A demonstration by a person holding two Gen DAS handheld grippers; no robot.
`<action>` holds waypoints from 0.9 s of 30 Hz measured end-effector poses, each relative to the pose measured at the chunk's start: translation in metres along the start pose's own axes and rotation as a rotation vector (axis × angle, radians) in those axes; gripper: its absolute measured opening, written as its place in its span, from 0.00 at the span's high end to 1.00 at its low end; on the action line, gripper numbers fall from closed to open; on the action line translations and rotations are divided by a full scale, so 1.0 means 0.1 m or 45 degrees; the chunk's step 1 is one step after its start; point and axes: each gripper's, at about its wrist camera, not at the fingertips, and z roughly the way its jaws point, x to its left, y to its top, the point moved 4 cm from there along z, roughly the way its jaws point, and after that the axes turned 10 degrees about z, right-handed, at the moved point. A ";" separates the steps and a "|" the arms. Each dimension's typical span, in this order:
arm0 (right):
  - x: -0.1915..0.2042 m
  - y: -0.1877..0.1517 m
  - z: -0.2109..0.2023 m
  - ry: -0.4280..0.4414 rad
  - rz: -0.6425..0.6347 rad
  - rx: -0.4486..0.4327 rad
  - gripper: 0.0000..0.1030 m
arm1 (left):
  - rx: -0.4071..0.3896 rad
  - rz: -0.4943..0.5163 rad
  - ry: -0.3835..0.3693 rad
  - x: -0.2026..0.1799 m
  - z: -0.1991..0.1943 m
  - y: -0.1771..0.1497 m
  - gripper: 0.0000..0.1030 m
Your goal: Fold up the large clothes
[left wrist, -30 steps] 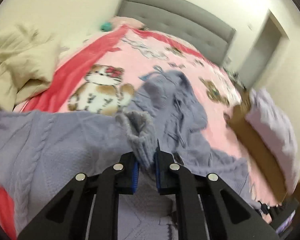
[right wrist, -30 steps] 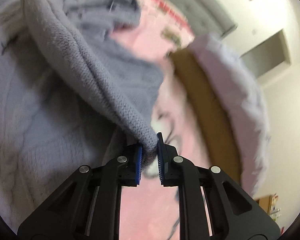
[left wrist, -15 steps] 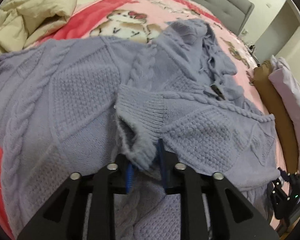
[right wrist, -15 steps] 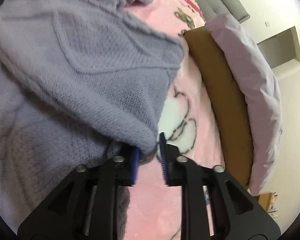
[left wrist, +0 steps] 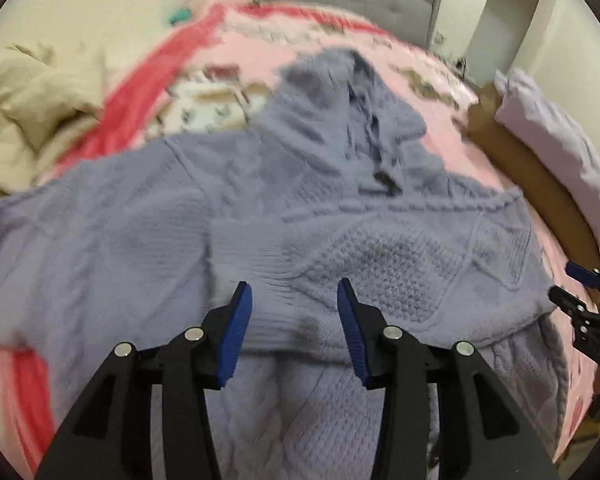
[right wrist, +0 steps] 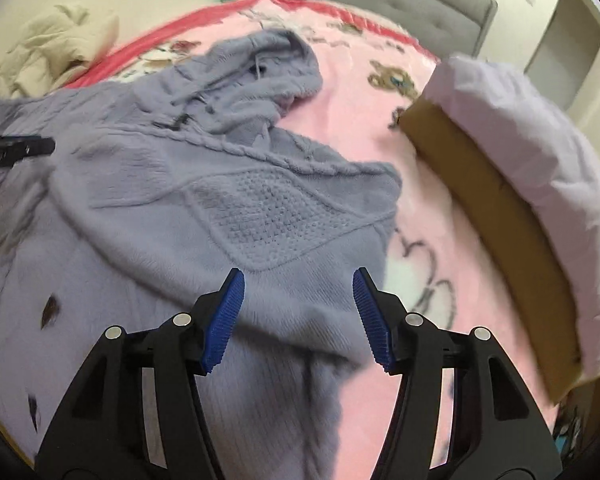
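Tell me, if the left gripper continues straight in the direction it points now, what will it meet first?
Most likely the lavender knitted sweater. The left gripper points down at its ribbed cuff, which lies folded over the body. Its jaws are opening, with knit below them and nothing pinched. Depth is unclear in this blurred view.

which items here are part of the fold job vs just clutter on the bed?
Job: lavender knit hoodie; left claw and right claw, both opening, nothing pinched.
Lying about: beige duvet; lilac pillow; brown cushion; pink blanket.
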 end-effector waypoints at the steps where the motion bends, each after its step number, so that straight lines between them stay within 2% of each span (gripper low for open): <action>1: 0.00 -0.02 0.10 -0.013 -0.003 0.029 0.48 | 0.045 -0.008 -0.005 0.02 0.10 -0.01 0.58; 4: -0.03 -0.15 0.43 -0.108 -0.009 0.151 0.47 | 0.095 -0.034 -0.017 0.10 0.27 -0.09 0.58; 7: -0.03 -0.20 0.51 -0.117 -0.008 0.165 0.46 | 0.121 0.015 0.005 0.07 0.33 -0.10 0.57; 9: -0.02 -0.09 0.42 -0.052 0.036 0.149 0.46 | 0.130 0.032 0.016 0.05 0.28 -0.01 0.57; 10: -0.04 -0.01 0.33 -0.001 0.072 0.112 0.47 | 0.096 0.023 0.012 0.07 0.20 0.06 0.57; 12: -0.07 0.26 0.11 0.119 0.148 -0.004 0.45 | -0.039 0.014 0.011 0.13 -0.03 0.27 0.56; 14: -0.12 0.57 0.06 0.205 0.195 -0.065 0.40 | -0.139 0.042 0.047 0.23 -0.12 0.55 0.39; 16: -0.14 0.98 0.19 0.291 0.238 -0.096 0.38 | -0.146 0.081 0.046 0.29 -0.02 0.83 0.38; 18: -0.11 1.29 0.38 0.316 0.254 -0.097 0.38 | -0.138 0.124 0.029 0.34 0.16 1.24 0.37; 19: -0.07 1.57 0.59 0.327 0.252 -0.090 0.38 | -0.125 0.131 0.013 0.35 0.26 1.41 0.36; 21: -0.05 1.90 0.87 0.334 0.264 -0.073 0.39 | -0.092 0.142 -0.051 0.36 0.50 1.80 0.32; 23: 0.00 2.27 1.25 0.368 0.326 -0.020 0.39 | -0.079 0.125 -0.036 0.38 0.72 2.12 0.31; 27: 0.03 2.65 1.70 0.431 0.405 0.074 0.39 | 0.015 0.181 -0.045 0.28 1.20 2.47 0.31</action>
